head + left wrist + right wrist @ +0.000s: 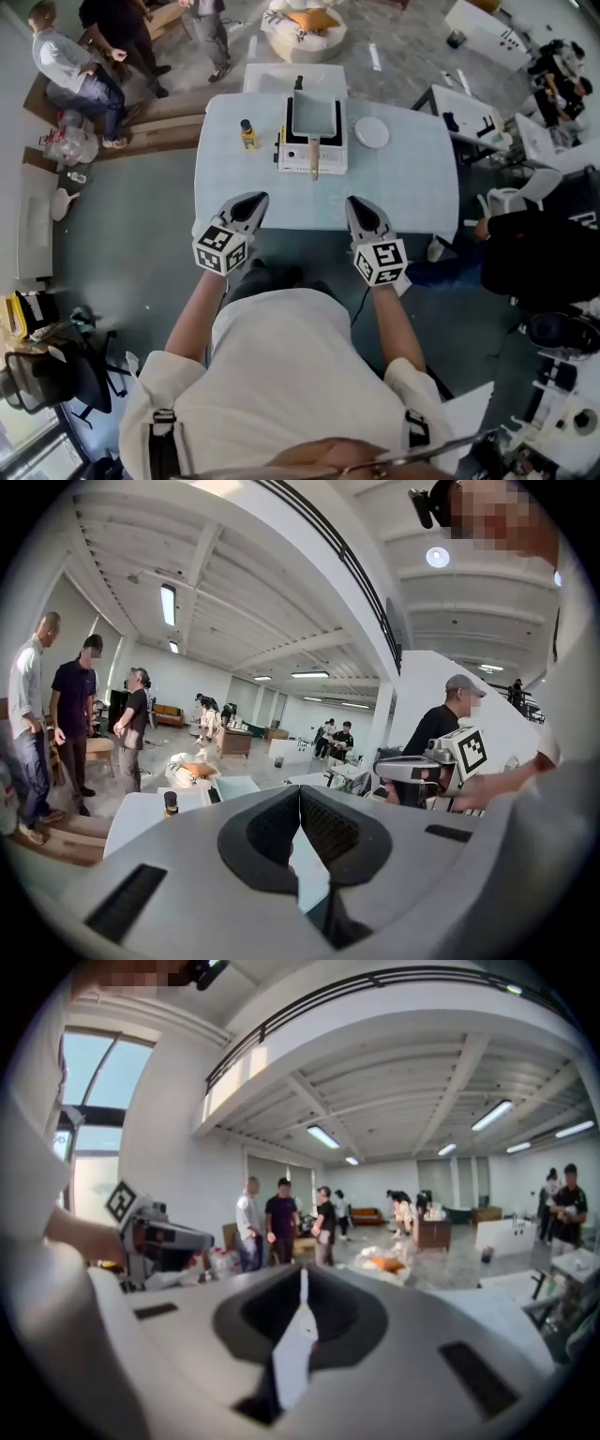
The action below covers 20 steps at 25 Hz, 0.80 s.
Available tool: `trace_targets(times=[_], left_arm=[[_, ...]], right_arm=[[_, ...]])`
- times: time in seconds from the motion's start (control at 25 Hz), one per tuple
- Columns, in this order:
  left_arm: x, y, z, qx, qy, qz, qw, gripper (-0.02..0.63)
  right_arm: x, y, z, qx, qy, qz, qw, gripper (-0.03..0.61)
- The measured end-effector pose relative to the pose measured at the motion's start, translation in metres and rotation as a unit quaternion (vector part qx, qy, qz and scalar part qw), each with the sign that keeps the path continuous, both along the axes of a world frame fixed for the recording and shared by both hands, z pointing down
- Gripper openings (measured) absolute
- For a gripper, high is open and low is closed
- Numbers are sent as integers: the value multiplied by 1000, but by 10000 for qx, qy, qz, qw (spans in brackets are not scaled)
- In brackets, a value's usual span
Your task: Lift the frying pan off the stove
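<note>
left tongs (300, 791): closed, nothing between | bottle (171, 803): upright on table (131, 825) | right tongs (386, 769): at right | people (75, 714): standing left

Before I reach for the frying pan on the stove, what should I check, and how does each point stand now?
1. Frying pan sits on the stove: ok.
2. Its wooden handle points toward you, uncovered: ok.
3. Left gripper open for a grasp: not ok, shut and empty.
4. Right gripper open for a grasp: not ok, shut and empty.
5. Bottle and plate stand apart from the handle: ok.
6. Stove off, pan cool: cannot tell.
</note>
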<state>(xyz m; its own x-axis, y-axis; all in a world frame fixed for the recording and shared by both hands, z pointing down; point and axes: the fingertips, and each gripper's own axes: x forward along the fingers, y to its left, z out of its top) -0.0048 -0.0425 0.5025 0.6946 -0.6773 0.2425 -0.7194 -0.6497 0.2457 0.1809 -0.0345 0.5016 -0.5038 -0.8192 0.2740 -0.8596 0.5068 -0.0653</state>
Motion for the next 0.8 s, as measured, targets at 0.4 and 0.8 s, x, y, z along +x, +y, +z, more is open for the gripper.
trace_targets(times=[0.4,0.8], left_arm=[[-3,-64,23,-214,-3,204,9996,31],[3,-126,68,-670,137,845,9941,31]], right_arm=[[-9,-55,22,-260,64,137,9995,38],[-31,-117,54,-682,-12,260,9973,38]])
